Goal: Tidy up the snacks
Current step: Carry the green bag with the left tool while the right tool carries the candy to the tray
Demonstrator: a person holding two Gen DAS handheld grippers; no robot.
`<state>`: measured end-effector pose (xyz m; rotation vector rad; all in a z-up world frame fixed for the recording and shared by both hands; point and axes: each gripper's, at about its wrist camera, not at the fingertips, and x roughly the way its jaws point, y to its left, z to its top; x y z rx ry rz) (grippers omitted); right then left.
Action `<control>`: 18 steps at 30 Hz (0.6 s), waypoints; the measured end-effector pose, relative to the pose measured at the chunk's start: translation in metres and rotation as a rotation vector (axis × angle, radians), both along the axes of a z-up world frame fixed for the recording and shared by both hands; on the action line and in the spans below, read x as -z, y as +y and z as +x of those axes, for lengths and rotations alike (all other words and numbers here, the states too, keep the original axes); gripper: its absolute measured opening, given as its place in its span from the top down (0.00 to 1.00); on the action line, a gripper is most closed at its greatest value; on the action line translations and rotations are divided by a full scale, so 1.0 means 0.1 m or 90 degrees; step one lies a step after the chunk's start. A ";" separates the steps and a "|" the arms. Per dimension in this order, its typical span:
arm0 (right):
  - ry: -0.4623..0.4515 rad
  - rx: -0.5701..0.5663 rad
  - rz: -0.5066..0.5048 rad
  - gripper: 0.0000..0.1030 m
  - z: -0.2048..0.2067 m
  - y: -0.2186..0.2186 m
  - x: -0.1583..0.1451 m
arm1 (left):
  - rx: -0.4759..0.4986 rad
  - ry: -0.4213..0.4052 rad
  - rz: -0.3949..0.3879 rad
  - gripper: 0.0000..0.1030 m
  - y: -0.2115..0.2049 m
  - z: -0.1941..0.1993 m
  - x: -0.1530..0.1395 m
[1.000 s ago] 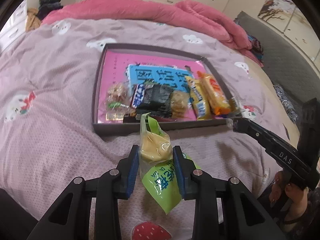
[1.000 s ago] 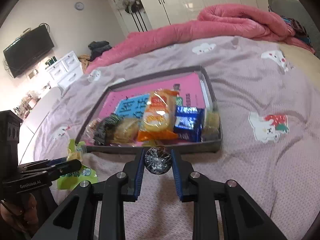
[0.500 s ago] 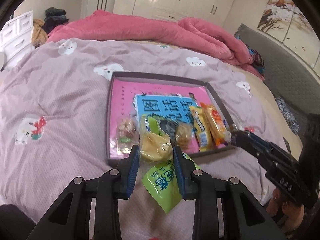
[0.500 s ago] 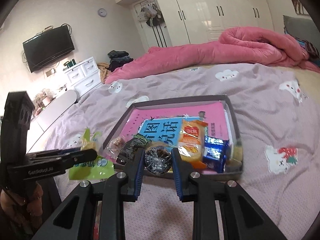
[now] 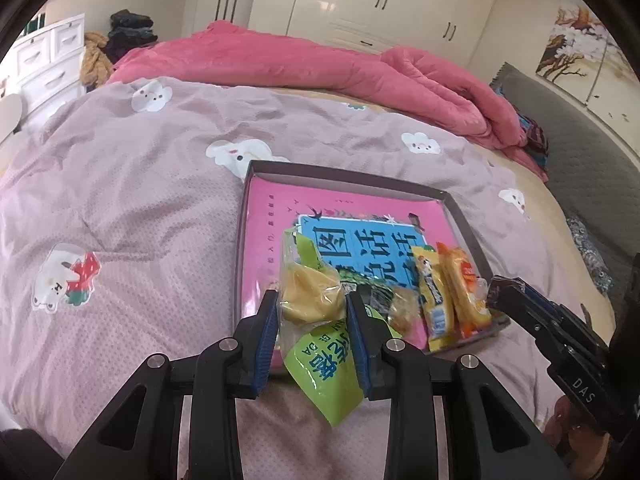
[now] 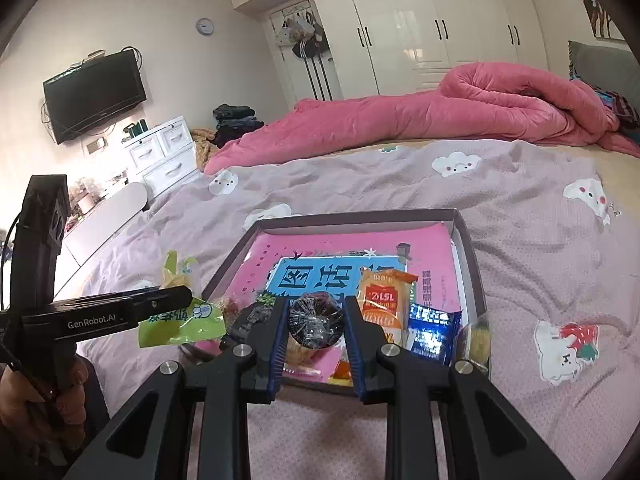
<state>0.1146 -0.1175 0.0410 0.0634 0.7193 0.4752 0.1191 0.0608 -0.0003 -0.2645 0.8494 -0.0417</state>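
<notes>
Bedspread underneath; snack-crowded tray (book-lined) ahead.

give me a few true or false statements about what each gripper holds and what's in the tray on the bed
1. The left gripper is shut on a green snack packet. True.
2. The right gripper is open and empty. False: it is shut on a round dark wrapped snack.
3. The tray lies on a bare wooden table. False: it lies on a bed with a mauve quilt.
4. A blue packet lies in the tray beside an orange packet. True.
</notes>
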 end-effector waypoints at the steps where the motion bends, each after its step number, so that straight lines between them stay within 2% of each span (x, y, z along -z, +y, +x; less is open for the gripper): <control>1: 0.000 0.001 -0.002 0.74 0.02 0.00 0.01 | -0.002 0.000 0.002 0.67 0.00 0.01 0.01; 18: 0.006 -0.008 -0.051 0.74 0.19 0.16 0.19 | 0.003 0.024 0.019 0.67 -0.04 0.22 0.22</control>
